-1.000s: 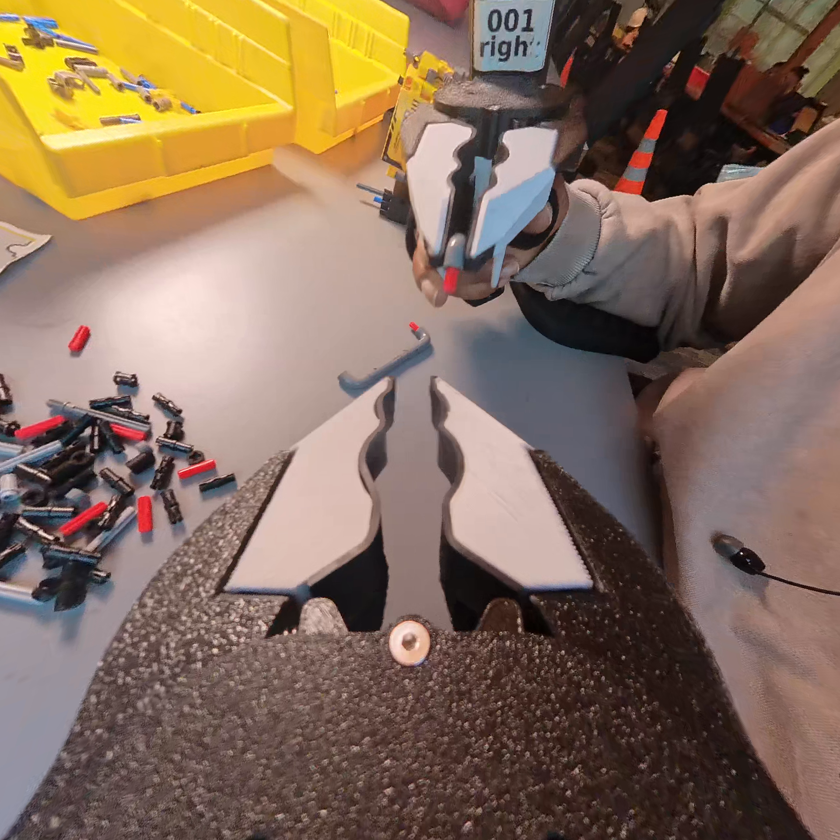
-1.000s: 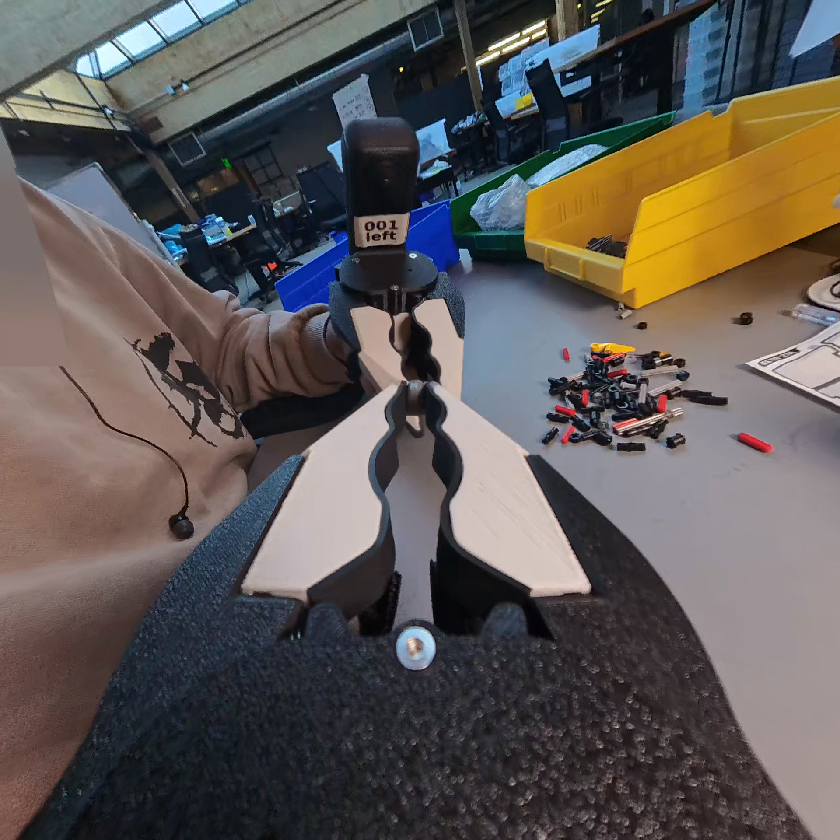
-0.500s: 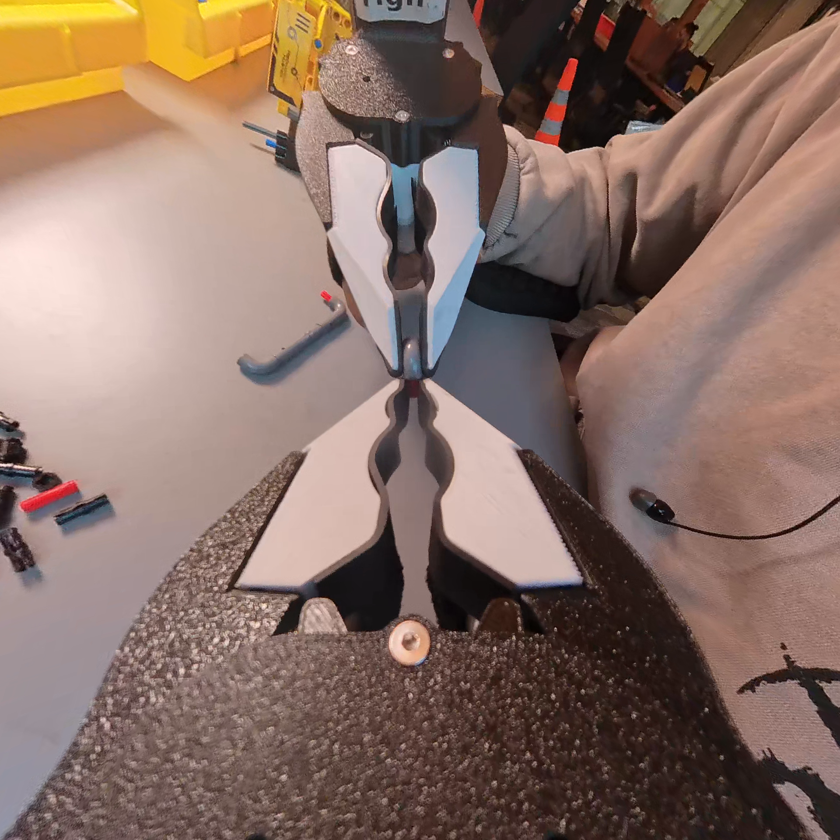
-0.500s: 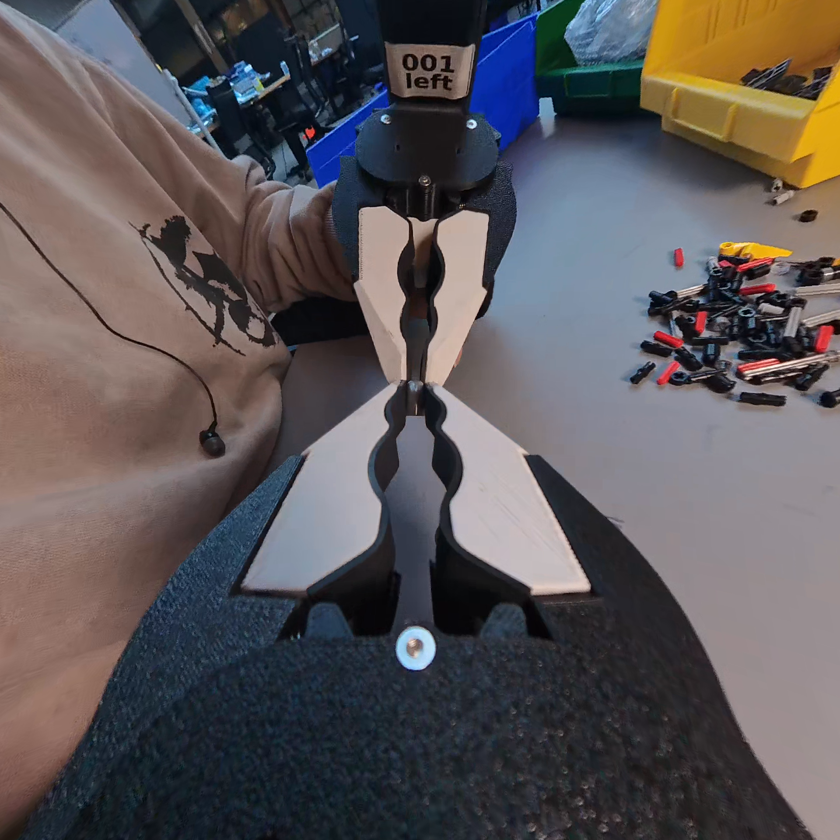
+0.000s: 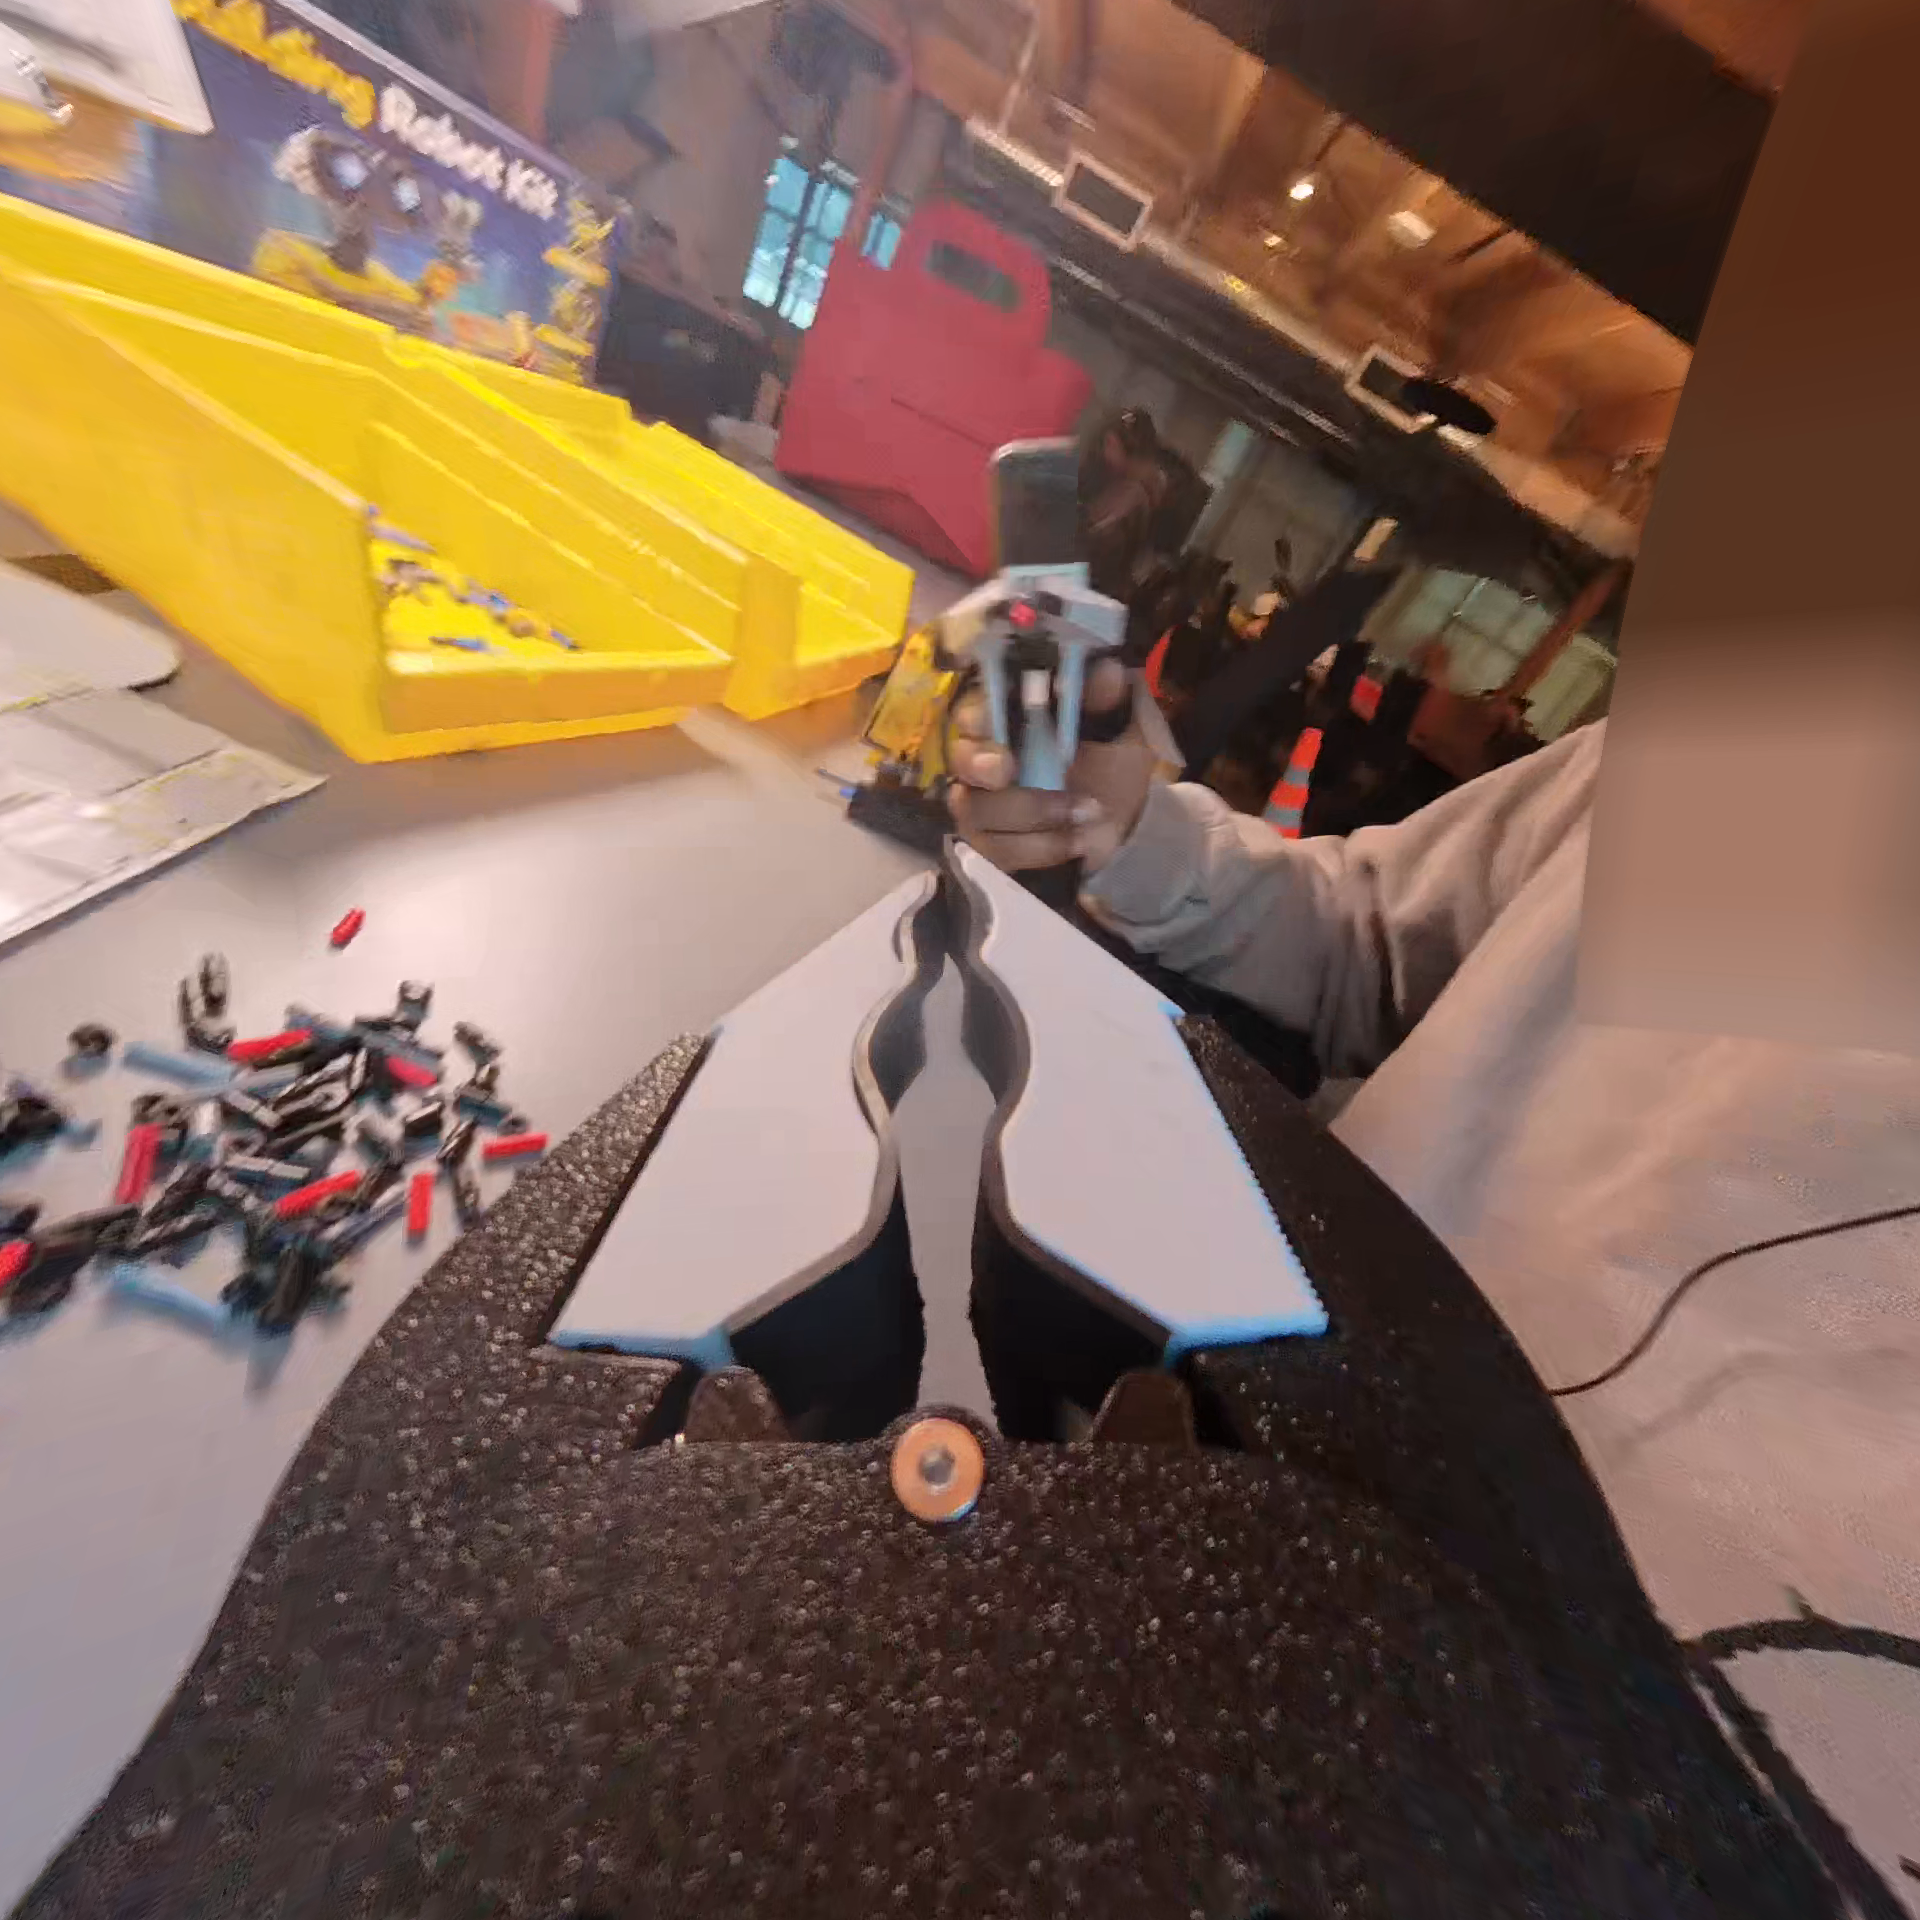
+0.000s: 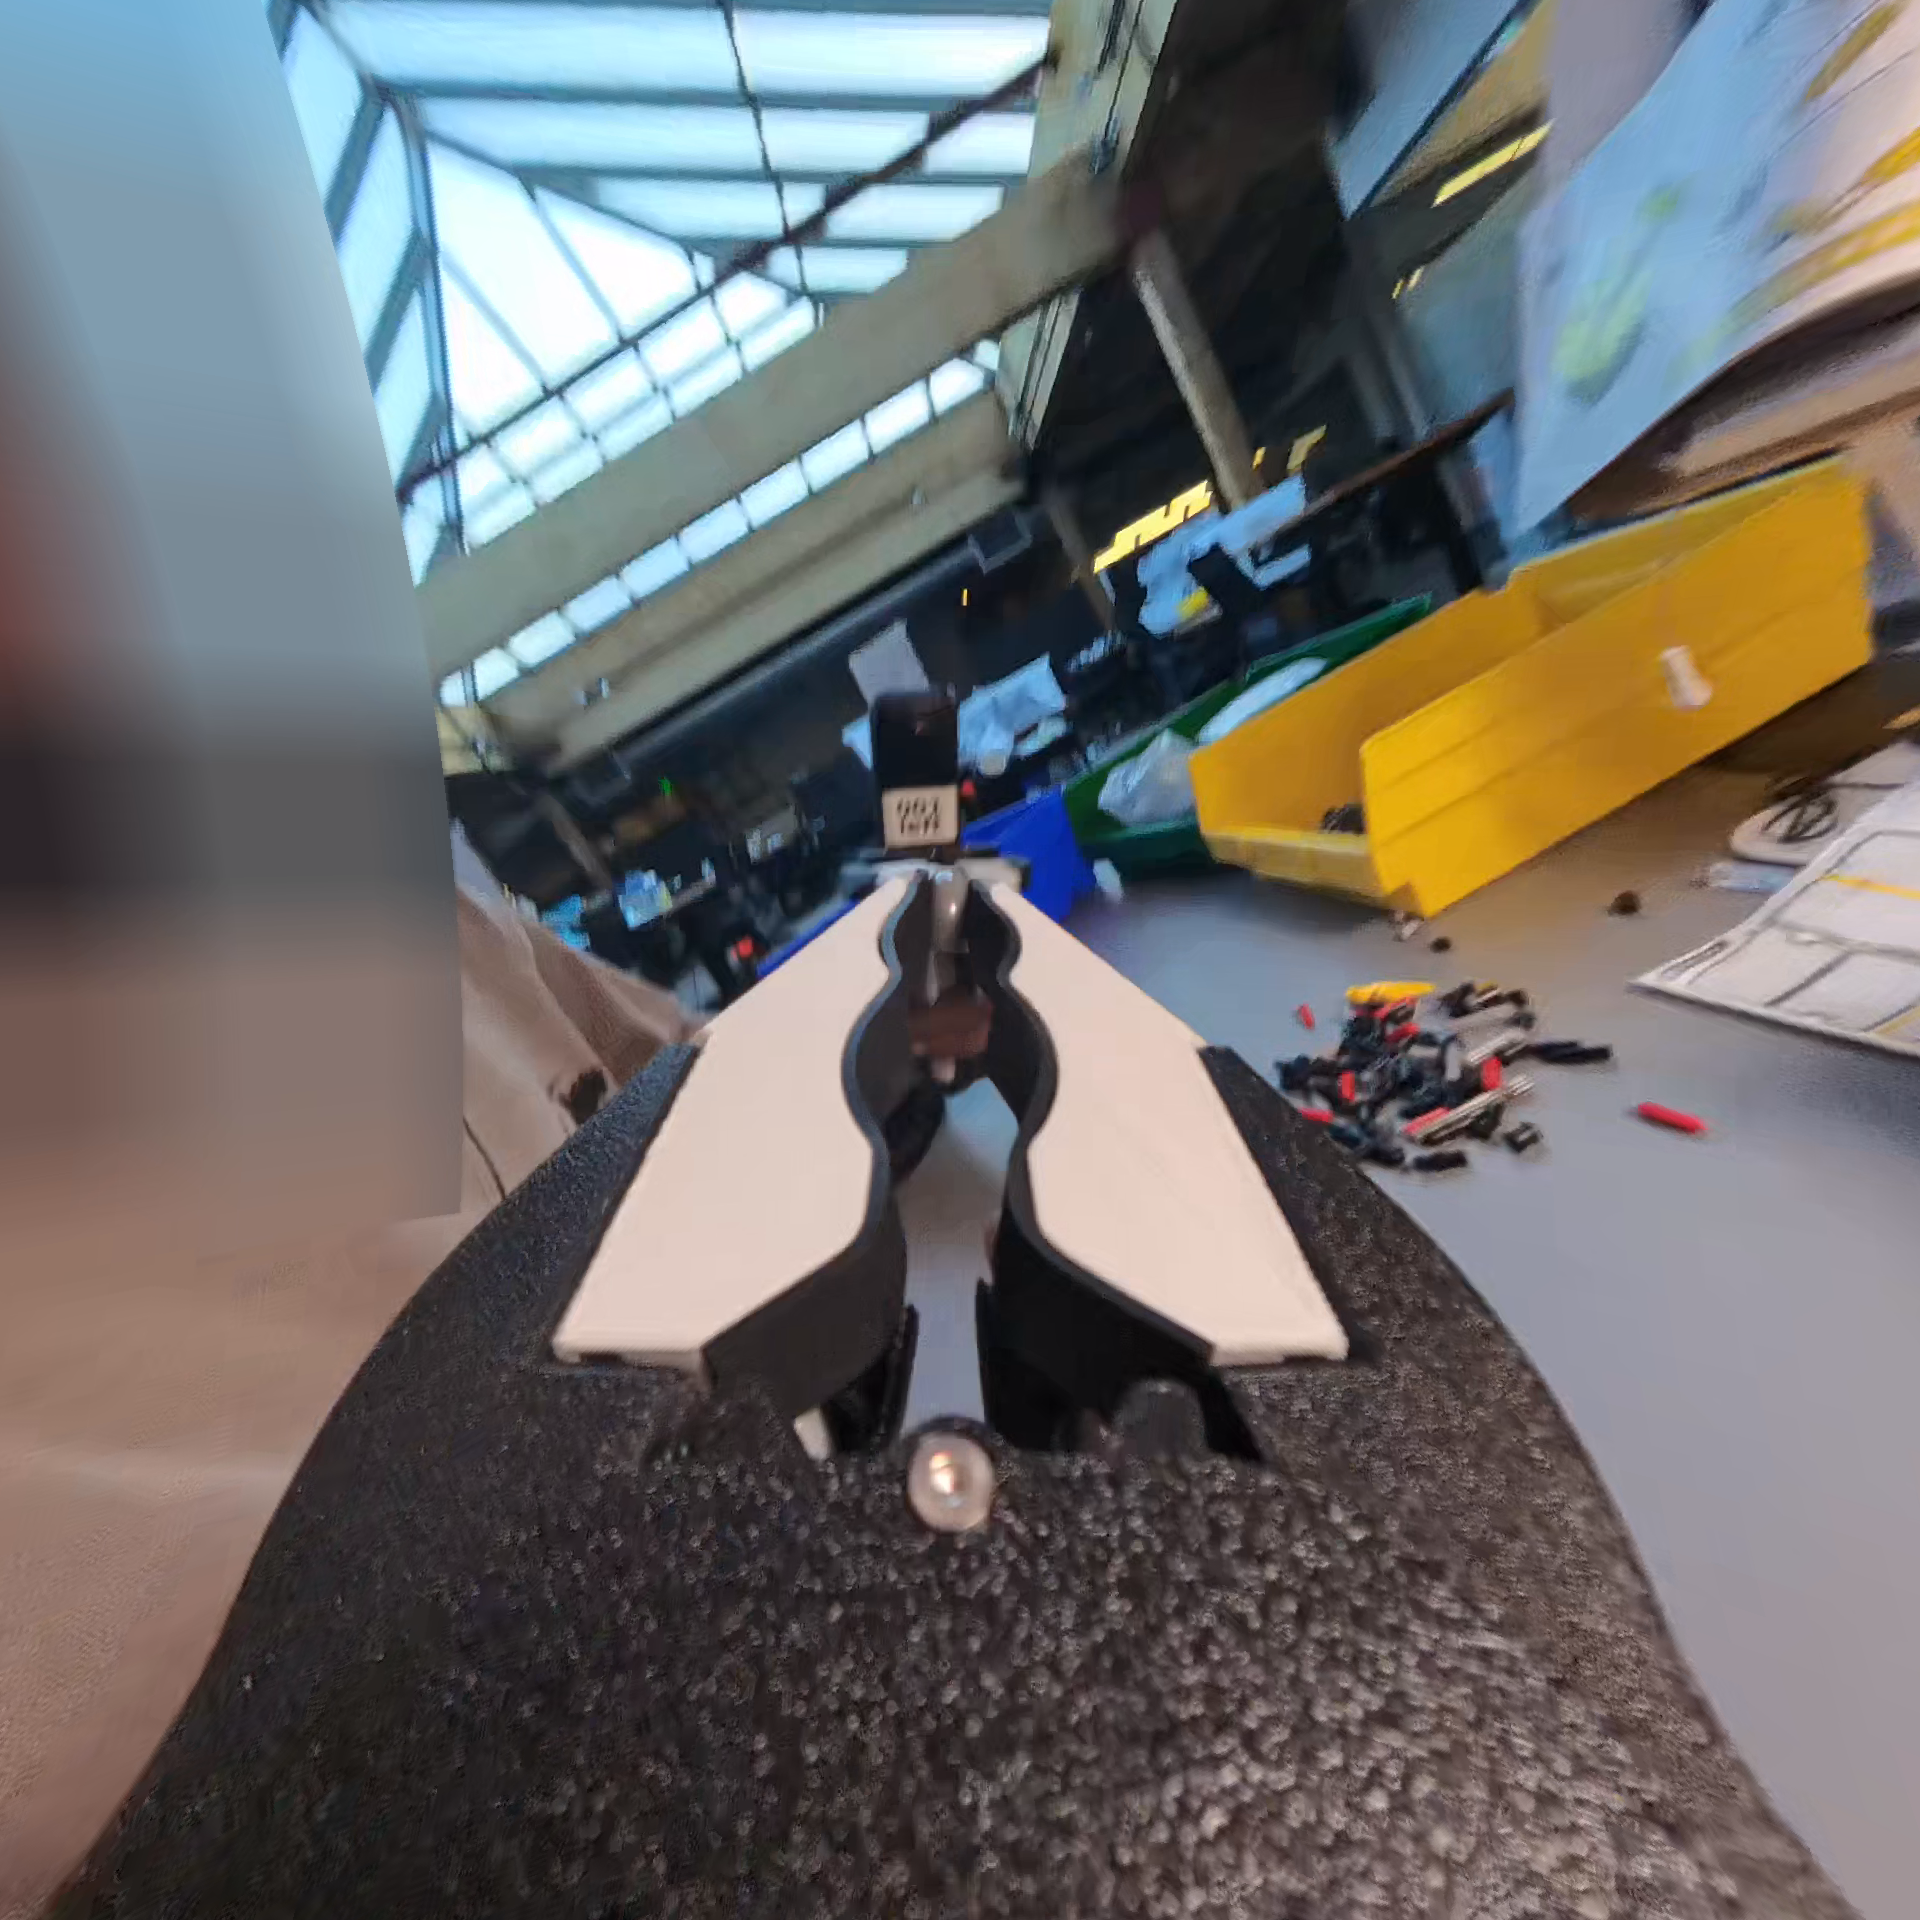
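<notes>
Now, right hand-held gripper [image 6: 948,883] pinching grey piece [image 6: 943,930] — parts pile [image 6: 1423,1081] well right

Left tool [image 5: 948,868]: pale grey fingers with wavy black inner edges, black pebbled housing, one silver screw [image 5: 937,1470] at centre. Right tool [image 6: 943,883]: identical build. Beige sleeve [image 5: 1340,914], thin black cable [image 5: 1714,1288] at right of frame.

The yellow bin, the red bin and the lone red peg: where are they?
yellow bin [image 5: 540,686], left wrist view, on its front wall.
red bin [image 5: 914,416], left wrist view, on its side.
lone red peg [image 6: 1671,1118], right wrist view, on its middle.
</notes>
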`<act>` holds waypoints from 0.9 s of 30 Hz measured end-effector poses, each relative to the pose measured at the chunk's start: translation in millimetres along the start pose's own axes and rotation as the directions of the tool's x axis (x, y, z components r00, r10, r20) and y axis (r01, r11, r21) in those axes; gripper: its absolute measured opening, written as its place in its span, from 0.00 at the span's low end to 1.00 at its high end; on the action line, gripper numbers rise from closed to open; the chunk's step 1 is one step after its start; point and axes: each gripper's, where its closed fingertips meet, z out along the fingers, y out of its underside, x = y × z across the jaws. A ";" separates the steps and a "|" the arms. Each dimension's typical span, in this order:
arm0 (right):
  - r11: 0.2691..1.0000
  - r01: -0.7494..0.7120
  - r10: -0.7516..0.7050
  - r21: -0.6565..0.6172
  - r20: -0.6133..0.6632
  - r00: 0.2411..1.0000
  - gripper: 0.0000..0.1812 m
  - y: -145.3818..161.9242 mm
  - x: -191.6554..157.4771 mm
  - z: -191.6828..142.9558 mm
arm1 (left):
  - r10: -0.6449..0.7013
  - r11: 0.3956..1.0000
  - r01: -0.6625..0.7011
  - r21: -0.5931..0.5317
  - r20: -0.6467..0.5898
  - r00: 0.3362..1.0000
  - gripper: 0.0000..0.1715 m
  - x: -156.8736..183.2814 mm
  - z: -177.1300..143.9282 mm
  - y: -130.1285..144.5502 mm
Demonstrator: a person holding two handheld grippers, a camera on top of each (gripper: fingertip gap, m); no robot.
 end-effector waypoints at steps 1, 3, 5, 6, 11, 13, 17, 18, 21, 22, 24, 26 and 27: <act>0.996 0.021 -0.019 -0.089 0.021 1.000 0.02 24.5 -8.8 17.4 | -0.002 0.998 0.003 -0.057 0.012 1.000 0.00 -5.0 8.0 11.8; 0.970 0.042 -0.031 -0.238 0.048 0.998 0.02 61.8 -11.2 39.3 | 0.082 0.977 -0.078 -0.198 0.014 0.997 0.00 -1.4 30.0 33.8; 0.972 0.033 -0.025 -0.231 0.036 0.999 0.03 54.6 -3.8 35.6 | 0.112 0.964 -0.108 -0.243 0.003 0.994 0.00 2.2 38.8 41.3; 0.968 0.038 -0.038 -0.248 0.006 0.999 0.03 56.8 3.2 32.4 | 0.116 0.958 -0.108 -0.264 0.017 0.993 0.01 -1.9 39.3 46.1; 0.913 0.073 -0.104 -0.401 -0.056 0.993 0.03 92.9 18.1 28.6 | 0.095 0.948 -0.078 -0.308 0.040 0.995 0.21 -9.4 42.8 62.2; 0.895 0.114 -0.154 -0.431 -0.060 0.986 0.03 97.8 19.3 32.2 | 0.100 0.946 -0.087 -0.311 0.025 0.995 0.22 -4.9 46.8 64.2; 0.803 0.176 -0.352 -0.570 -0.215 0.911 0.03 112.0 58.6 19.9 | 0.146 0.919 -0.114 -0.378 0.055 0.988 0.12 -10.4 47.6 76.1; 0.769 0.158 -0.410 -0.619 -0.290 0.865 0.03 114.0 78.2 9.5 | 0.165 0.908 -0.124 -0.400 0.070 0.984 0.12 -14.4 46.6 80.1; 0.684 0.081 -0.495 -0.725 -0.379 0.782 0.03 122.5 110.1 -16.2 | 0.239 0.880 -0.161 -0.447 0.123 0.963 0.15 -25.5 42.9 86.3; 0.652 0.084 -0.534 -0.754 -0.377 0.756 0.03 123.6 115.2 -22.0 | 0.267 0.873 -0.177 -0.455 0.142 0.953 0.16 -29.0 41.4 86.2; 0.614 0.109 -0.576 -0.782 -0.350 0.739 0.03 121.9 114.8 -25.0 | 0.308 0.863 -0.196 -0.466 0.177 0.935 0.20 -35.6 37.9 85.6; 0.597 0.135 -0.582 -0.791 -0.312 0.751 0.10 121.0 108.6 -24.7 | 0.319 0.864 -0.198 -0.464 0.197 0.927 0.24 -40.1 35.7 84.8; 0.594 0.151 -0.587 -0.790 -0.297 0.753 0.16 117.5 104.9 -24.4 | 0.313 0.866 -0.193 -0.460 0.200 0.929 0.26 -41.0 35.0 84.7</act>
